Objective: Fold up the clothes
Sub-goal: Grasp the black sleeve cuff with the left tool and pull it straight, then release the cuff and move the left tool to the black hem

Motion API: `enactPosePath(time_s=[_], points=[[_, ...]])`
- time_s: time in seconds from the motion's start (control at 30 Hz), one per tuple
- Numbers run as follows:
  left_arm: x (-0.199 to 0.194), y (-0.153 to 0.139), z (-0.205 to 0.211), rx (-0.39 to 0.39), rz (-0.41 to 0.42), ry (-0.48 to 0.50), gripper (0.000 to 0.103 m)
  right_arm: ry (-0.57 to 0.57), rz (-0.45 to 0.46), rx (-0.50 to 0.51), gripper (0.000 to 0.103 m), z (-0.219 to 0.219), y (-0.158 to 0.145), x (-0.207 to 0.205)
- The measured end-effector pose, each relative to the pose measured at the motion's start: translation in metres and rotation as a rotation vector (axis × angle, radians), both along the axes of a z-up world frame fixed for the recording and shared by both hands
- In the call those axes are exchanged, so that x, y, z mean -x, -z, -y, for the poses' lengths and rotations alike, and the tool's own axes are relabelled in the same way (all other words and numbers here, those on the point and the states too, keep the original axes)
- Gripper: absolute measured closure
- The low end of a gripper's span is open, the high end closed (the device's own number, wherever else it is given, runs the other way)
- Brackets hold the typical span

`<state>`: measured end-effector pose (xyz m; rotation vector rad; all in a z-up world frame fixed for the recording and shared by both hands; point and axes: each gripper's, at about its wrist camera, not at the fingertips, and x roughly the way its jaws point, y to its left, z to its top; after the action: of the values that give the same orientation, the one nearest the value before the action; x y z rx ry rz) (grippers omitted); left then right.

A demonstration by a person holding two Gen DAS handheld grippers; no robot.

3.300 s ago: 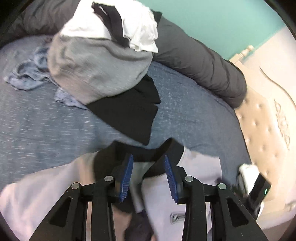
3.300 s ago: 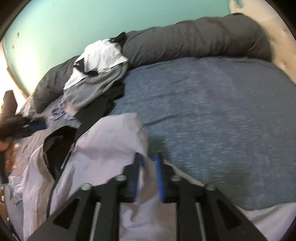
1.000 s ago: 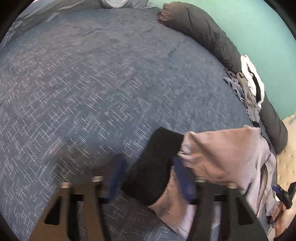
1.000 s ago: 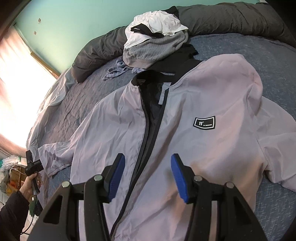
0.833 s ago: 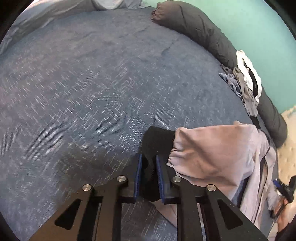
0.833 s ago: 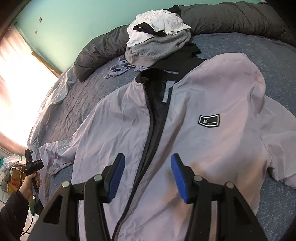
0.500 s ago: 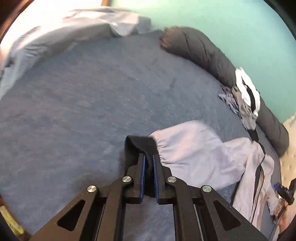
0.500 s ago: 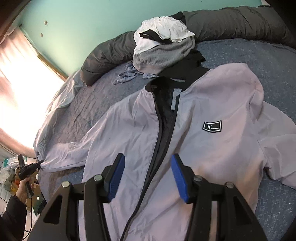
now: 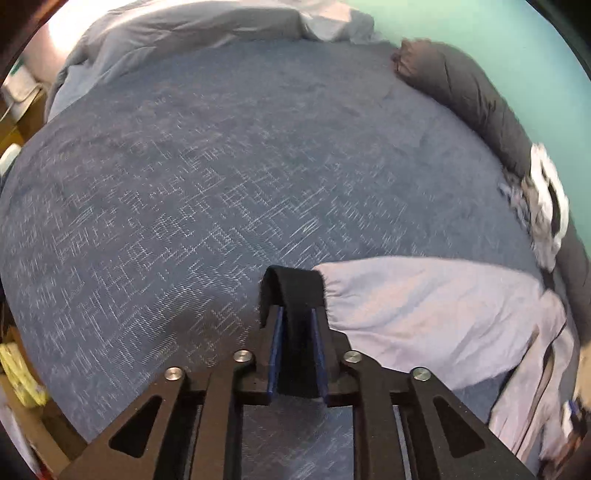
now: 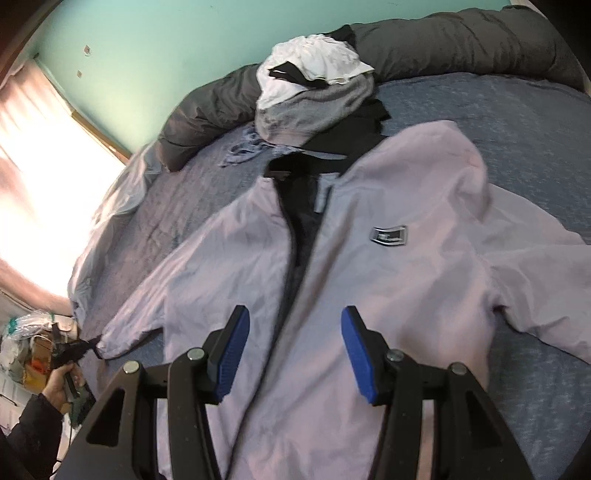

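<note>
Risk first, working L to R. Left tool [image 9: 297,345] had the black cuff [image 9: 293,295] of the jacket [image 10: 369,295] sleeve btwn its blue pads, but the jaws were opening w/ the cuff still sitting there, folded over the tips. If they widen further while the sleeve is stretched out, the cuff prob. slips free and the sleeve [image 9: 424,306] drops slack on the bed [image 9: 184,184], so the fold has to restart. Slick, thin-looking fabric would make that worse, I'd judge. In the right wrist view the person's hand [image 10: 61,380] on that tool was low at the left, close to the bed's edge, w/ clutter on a shelf [image 10: 33,350] just beyond; pulling further out that way risks dragging the sleeve off the mattress. Room on that side of the bed was good otherwise: wide bare blue cover, pale sheet [image 9: 184,33] bunched at the far edge. Middle: jacket lay face up, zip partly undone, collar toward the pile of clothes [image 10: 314,92], which touched or overlapped the collar area; folding upward could snag that pile. Right tool [image 10: 295,350] hovered over the jacket's lower front, jaws apart, gripping nothing. Right side: other sleeve [image 10: 535,295] lay rumpled and bent, so a wrinkle could get trapped if folded as is. Dark rolled duvet [image 10: 480,40] ran along the wall edge, well apart from the jacket body; open cover to the right gave space to work.
</note>
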<state>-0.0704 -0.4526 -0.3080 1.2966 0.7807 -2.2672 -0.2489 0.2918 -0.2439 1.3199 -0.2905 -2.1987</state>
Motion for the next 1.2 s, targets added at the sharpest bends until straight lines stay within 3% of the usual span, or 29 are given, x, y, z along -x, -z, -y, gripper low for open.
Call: enactPosePath(time_s=[0.13,0.3,0.43,0.67,0.73,0.87,1.07,1.2], points=[[0.008,-0.011,-0.030,0.033,-0.040,0.026,0.075,0.000,0.038,0.015,0.050,-0.001,0.012,-0.008],[0.011,-0.030,-0.070,0.087,-0.064,0.130,0.071,-0.051,0.079,0.020,0.050,0.016,0.029,-0.034],[0.012,-0.043,-0.107,0.086,-0.072,0.242,0.067,-0.070,0.098,-0.015,0.050,0.009,0.039,-0.060],[0.005,-0.042,-0.182,-0.072,-0.072,0.473,0.063,0.020,0.166,-0.074,0.050,-0.058,0.049,-0.103],[0.001,-0.038,-0.207,-0.095,-0.054,0.537,0.062,0.039,0.187,-0.091,0.038,-0.080,0.051,-0.120],[-0.014,-0.037,-0.251,-0.111,-0.014,0.638,0.061,0.058,0.238,-0.110,0.038,-0.116,0.059,-0.152],[-0.032,-0.010,-0.295,-0.183,0.079,0.741,0.059,0.049,0.292,-0.088,0.038,-0.137,0.071,-0.192],[-0.042,0.013,-0.306,-0.229,0.171,0.741,0.057,0.046,0.301,-0.059,0.038,-0.139,0.075,-0.208]])
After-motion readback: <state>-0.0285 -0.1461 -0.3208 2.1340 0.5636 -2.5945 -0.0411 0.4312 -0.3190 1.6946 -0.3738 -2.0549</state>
